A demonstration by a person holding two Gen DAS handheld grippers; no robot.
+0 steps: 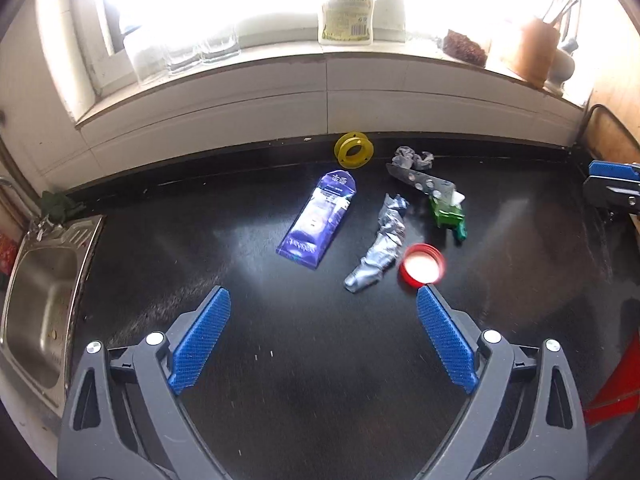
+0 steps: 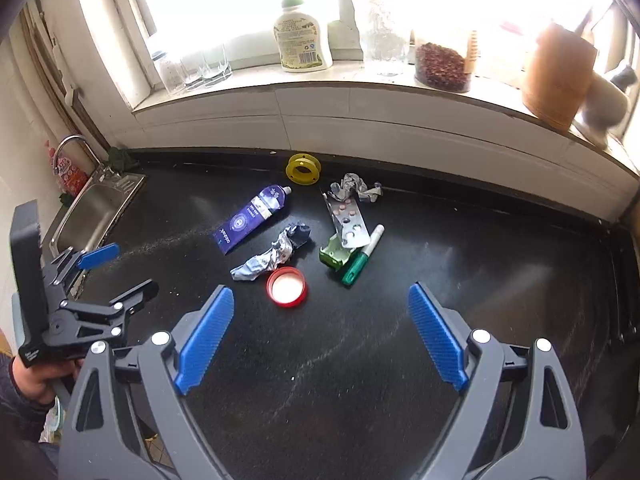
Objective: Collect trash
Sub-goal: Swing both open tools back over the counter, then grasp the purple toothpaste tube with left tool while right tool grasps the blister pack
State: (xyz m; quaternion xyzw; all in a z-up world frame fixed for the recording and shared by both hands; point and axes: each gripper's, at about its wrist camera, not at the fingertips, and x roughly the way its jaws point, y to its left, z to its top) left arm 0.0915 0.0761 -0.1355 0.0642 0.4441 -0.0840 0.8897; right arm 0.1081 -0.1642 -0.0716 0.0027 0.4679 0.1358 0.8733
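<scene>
Trash litters the counter beside the sink; both grippers' fingers spread, empty.

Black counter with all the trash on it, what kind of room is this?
Most likely a home kitchen. A steel sink with a tap is set into the black counter, and a squeeze bottle and drinking glasses stand on the windowsill.

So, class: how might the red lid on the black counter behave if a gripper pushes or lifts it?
The red lid lies flat, hollow side up, so it probably slides rather than rolls. It looks light and stiff; its low rim may slip from the pads.
</scene>
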